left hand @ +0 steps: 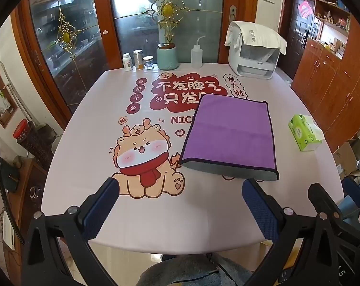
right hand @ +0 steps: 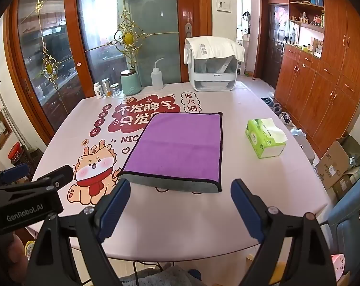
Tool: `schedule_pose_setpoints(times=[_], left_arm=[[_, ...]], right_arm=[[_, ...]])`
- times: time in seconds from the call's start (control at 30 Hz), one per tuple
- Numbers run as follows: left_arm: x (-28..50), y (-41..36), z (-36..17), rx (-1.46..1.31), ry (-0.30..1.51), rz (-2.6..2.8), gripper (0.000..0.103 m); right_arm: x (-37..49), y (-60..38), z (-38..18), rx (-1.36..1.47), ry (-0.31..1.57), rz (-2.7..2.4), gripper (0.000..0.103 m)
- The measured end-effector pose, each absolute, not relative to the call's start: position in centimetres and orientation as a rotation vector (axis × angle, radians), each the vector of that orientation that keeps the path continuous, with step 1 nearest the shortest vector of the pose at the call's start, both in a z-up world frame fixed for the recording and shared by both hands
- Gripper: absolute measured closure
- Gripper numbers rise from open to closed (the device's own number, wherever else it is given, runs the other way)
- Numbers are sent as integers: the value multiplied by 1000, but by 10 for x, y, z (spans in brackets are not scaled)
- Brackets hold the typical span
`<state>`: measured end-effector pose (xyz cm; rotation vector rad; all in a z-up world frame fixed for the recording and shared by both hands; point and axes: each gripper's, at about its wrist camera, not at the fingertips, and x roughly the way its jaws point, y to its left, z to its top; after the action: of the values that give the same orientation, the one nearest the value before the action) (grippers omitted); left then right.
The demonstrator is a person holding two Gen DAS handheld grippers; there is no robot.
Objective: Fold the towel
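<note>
**Q:** Pink surface — what is it?

**A:** A pale pink table [right hand: 287, 190] with rounded corners, printed with a cartoon dragon in a red scarf [right hand: 94, 169] and red Chinese lettering. It stands against orange-framed glass sliding doors with gold ornaments [right hand: 128, 38].

**Q:** Where is the towel?

**A:** The folded purple microfibre towel with dark edging and a grey underside [right hand: 180, 147] lies flat near the table's middle, its near edge toward the front edge.

**Q:** What else sits there?

**A:** Along the far edge: three small jars [right hand: 106, 89], a teal ceramic canister [right hand: 130, 83], a clear squeeze bottle with a bent spout [right hand: 156, 77], and a white appliance draped with a white cloth [right hand: 212, 64]. A green tissue box [right hand: 265, 139] is toward the right edge.

**Q:** And the room?

**A:** Wooden cabinets [right hand: 323, 90] line the right wall; cardboard boxes [right hand: 339, 162] are on the floor.

**Q:** The grippers?

**A:** The left gripper [left hand: 181, 191] and right gripper [right hand: 180, 190] hover over the front edge, jaws spread wide, gripping nothing.
</note>
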<state>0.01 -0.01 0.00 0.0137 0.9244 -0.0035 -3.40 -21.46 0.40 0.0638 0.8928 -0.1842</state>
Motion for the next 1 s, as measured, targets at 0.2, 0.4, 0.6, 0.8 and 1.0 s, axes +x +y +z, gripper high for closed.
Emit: schedule_pose_setpoints(times=[0.2, 0.4, 0.6, 0.8, 1.0], left_arm=[[0, 0, 0, 9, 921, -10, 1], [2, 1, -5, 8, 923, -19, 1], [2, -1, -1, 15, 932, -32, 1], [2, -1, -2, 16, 931, -34, 1], [2, -1, -2, 15, 934, -31, 1]], right_arm=[[-34, -215, 4, 65, 895, -184, 16], [-34, -215, 4, 68, 898, -183, 16], [-34, -215, 4, 71, 898, -182, 16], [-33, -215, 3, 73, 900, -180, 16], [-32, -214, 2, 75, 901, -180, 16]])
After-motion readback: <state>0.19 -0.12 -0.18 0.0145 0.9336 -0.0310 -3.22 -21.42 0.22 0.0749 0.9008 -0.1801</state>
